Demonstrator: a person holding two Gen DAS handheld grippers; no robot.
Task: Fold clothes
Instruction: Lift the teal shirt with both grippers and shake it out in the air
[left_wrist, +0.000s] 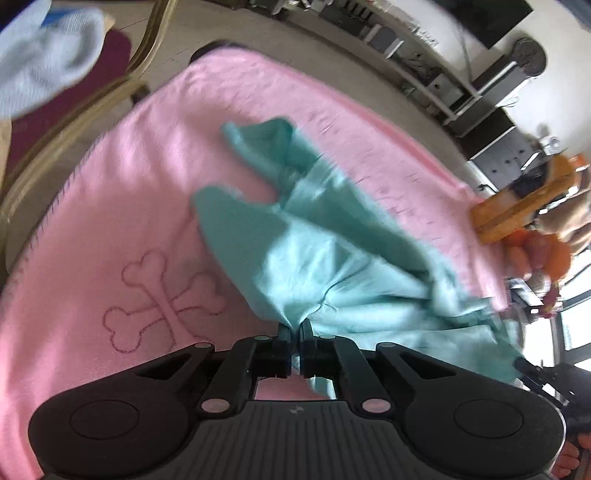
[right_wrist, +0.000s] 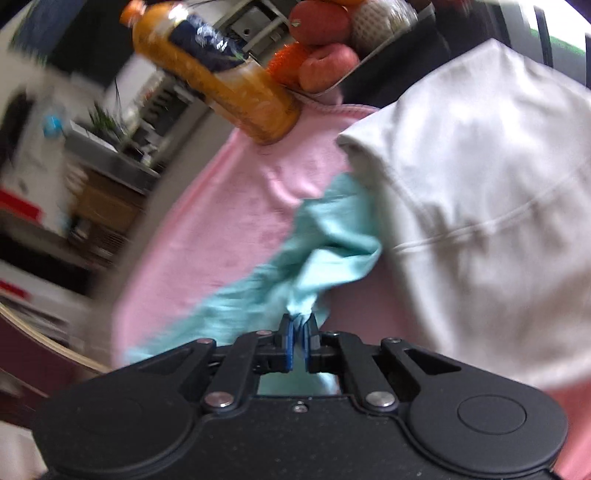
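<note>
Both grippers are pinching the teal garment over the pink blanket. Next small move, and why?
Probably draw the two grippers apart: left gripper and right gripper each clamp the teal garment, which hangs bunched and creased over the pink blanket.

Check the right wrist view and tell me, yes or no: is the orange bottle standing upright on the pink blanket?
No. The orange bottle lies on its side at the far edge of the pink blanket, beside the fruit tray.

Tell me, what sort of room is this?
Probably a lived-in room at home, perhaps a dining area: a table under a pink blanket, an orange drink bottle beside a tray of fruit, and shelving along the wall.
</note>
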